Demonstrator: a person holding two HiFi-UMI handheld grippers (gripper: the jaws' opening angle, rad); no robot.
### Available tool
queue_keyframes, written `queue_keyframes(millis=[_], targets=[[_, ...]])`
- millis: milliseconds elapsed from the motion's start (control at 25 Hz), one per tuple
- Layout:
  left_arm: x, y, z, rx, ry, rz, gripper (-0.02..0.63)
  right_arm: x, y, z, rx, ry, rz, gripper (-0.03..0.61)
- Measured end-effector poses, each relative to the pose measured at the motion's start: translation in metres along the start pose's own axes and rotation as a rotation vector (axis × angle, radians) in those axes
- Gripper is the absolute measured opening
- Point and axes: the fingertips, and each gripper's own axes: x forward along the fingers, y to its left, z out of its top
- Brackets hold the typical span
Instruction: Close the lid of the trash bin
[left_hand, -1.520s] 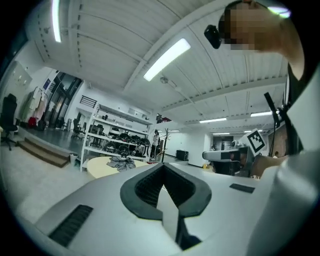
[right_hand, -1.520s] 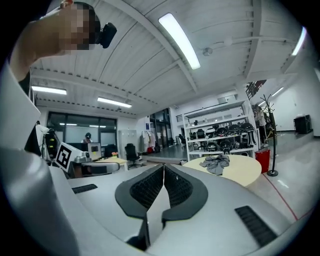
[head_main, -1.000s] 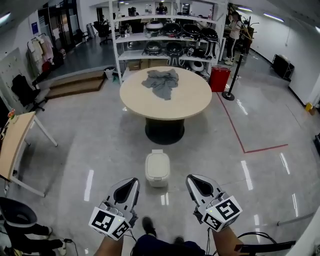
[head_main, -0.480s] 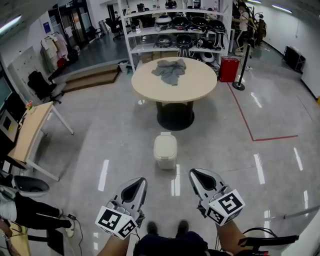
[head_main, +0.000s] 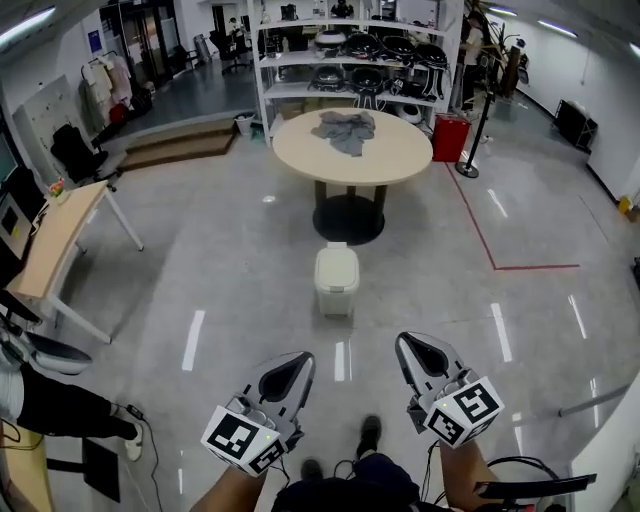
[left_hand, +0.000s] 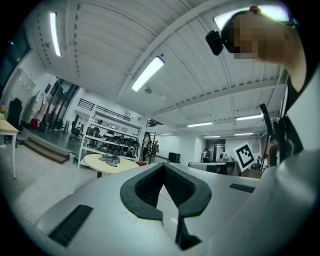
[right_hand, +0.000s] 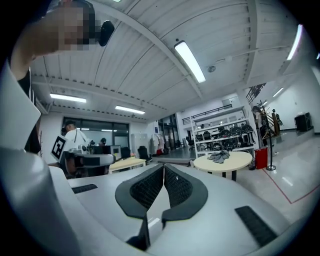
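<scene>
The trash bin (head_main: 337, 280) stands on the glossy floor at twelve o'clock, well apart from both grippers, just short of the round table (head_main: 395, 155). Its lid looks down already, though that is hard to judge. An off-centre push would likely slide or tip the bin. The left gripper (head_main: 297, 362) and right gripper (head_main: 412, 345) have their fingers pressed together — holding nothing, touching nothing.

Head view steeply down, well back from trash bin (head_main: 337, 280); gripper views low, upward-tilted; round table (head_main: 395, 155) common to all.
</scene>
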Motion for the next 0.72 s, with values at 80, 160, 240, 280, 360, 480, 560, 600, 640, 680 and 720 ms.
queue_keyframes(millis=[80, 160, 240, 280, 360, 480, 560, 600, 640, 680, 720], targets=[[-0.023, -0.003, 0.004, -0.010, -0.012, -0.011, 0.000, -0.009, 0.023, -0.005, -0.005, 0.021, -0.017, 0.010], [-0.045, -0.003, 0.005, -0.034, -0.016, -0.012, 0.000, -0.021, 0.046, -0.006, 0.006, 0.027, -0.028, 0.010], [-0.062, -0.008, 0.005, -0.049, -0.016, -0.026, 0.000, -0.035, 0.066, -0.004, 0.006, 0.025, -0.040, 0.011], [-0.068, -0.011, 0.005, -0.051, -0.017, -0.033, 0.000, -0.042, 0.074, -0.003, -0.001, 0.025, -0.047, 0.010], [-0.080, -0.020, 0.007, -0.057, -0.022, -0.042, 0.000, -0.058, 0.087, 0.001, -0.009, 0.026, -0.063, 0.009], [-0.095, -0.039, 0.009, -0.056, -0.026, -0.046, 0.000, -0.081, 0.098, 0.005, -0.007, 0.014, -0.079, 0.011], [-0.101, -0.054, 0.005, -0.047, -0.022, -0.044, 0.000, -0.098, 0.100, 0.004, -0.002, 0.003, -0.077, 0.010], [-0.103, -0.065, 0.003, -0.041, -0.021, -0.042, 0.000, -0.108, 0.101, 0.003, 0.001, -0.002, -0.069, 0.009], [-0.106, -0.078, 0.003, -0.034, -0.022, -0.039, 0.000, -0.121, 0.102, 0.004, 0.003, -0.009, -0.058, 0.010], [-0.108, -0.092, 0.005, -0.026, -0.026, -0.034, 0.000, -0.134, 0.103, 0.006, 0.006, -0.015, -0.044, 0.010], [-0.112, -0.106, 0.007, -0.019, -0.034, -0.027, 0.000, -0.147, 0.104, 0.008, 0.009, -0.021, -0.029, 0.009]])
